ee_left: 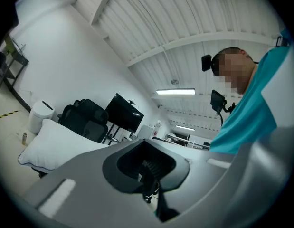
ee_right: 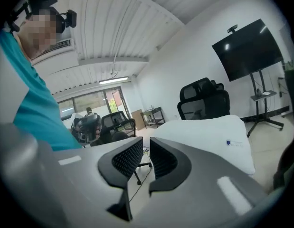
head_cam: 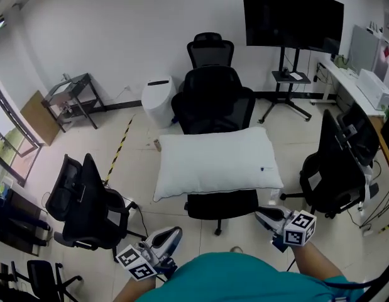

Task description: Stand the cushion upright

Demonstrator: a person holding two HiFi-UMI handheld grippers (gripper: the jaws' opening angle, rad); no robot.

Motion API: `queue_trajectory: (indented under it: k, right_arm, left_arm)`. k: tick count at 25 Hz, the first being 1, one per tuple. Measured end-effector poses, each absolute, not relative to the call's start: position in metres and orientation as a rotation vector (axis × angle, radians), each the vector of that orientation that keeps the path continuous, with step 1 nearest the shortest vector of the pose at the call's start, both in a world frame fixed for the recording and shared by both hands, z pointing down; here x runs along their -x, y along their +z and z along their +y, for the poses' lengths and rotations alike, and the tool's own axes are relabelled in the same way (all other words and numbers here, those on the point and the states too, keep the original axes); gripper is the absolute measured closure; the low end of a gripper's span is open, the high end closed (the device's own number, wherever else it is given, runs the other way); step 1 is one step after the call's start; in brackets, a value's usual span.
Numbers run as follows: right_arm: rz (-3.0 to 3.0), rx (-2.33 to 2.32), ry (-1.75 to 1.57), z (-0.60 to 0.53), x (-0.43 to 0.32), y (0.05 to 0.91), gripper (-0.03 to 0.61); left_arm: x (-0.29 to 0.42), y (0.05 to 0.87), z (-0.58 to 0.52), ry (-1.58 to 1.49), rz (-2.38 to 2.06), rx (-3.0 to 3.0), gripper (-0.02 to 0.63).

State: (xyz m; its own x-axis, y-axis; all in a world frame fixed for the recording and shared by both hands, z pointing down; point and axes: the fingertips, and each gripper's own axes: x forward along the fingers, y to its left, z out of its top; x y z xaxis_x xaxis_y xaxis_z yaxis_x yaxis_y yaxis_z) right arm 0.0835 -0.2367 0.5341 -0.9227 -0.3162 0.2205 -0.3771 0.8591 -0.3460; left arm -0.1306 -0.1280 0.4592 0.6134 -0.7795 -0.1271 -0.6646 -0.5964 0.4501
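A white cushion (head_cam: 216,162) lies flat across the seat of a black office chair (head_cam: 213,102), its long side running left to right. The cushion also shows in the left gripper view (ee_left: 56,144) and in the right gripper view (ee_right: 208,137), where a small blue badge sits on it. Both grippers hang low, close to my body and well short of the cushion. My left gripper (head_cam: 171,234) (ee_left: 147,175) is shut on nothing. My right gripper (head_cam: 263,216) (ee_right: 146,158) has its pads nearly together, with nothing between them.
A second black chair (head_cam: 87,203) stands at the left and a third (head_cam: 335,168) at the right. Behind are another chair (head_cam: 210,49), a white bin (head_cam: 159,99), a television on a stand (head_cam: 291,17), a metal shelf (head_cam: 71,99) and a desk (head_cam: 364,90).
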Motion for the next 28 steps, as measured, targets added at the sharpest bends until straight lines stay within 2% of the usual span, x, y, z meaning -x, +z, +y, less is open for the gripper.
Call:
queue_trajectory:
  k: [5, 10, 16, 21, 26, 28]
  right_arm:
    - [-2.814, -0.513, 0.567, -0.347, -0.11, 0.547, 0.483]
    - [-2.712, -0.616, 0.622, -0.435, -0.129, 0.584, 0.374]
    - [-2.531, -0.792, 0.76, -0.521, -0.135, 0.647, 0.193]
    - [-2.395, -0.944, 0.985, -0.561, -0.137, 0.675, 0.078]
    - [-2.253, -1.069, 1.074, -0.583, -0.157, 0.698, -0.009]
    - [-2.238, -1.061, 1.099, -0.59, -0.156, 0.707, -0.014]
  left_arm:
    - [0.106, 0.452, -0.188, -0.415, -1.238, -2.448, 0.602]
    - [0.102, 0.458, -0.223, -0.376, -1.264, -2.406, 0.602]
    - [0.129, 0.472, -0.251, -0.343, -1.21, -2.407, 0.602]
    - [0.168, 0.476, -0.269, -0.314, -1.114, -2.447, 0.602]
    - [0.201, 0.476, -0.274, -0.281, -1.005, -2.476, 0.602]
    - [0.209, 0.481, -0.281, -0.265, -0.999, -2.461, 0.601]
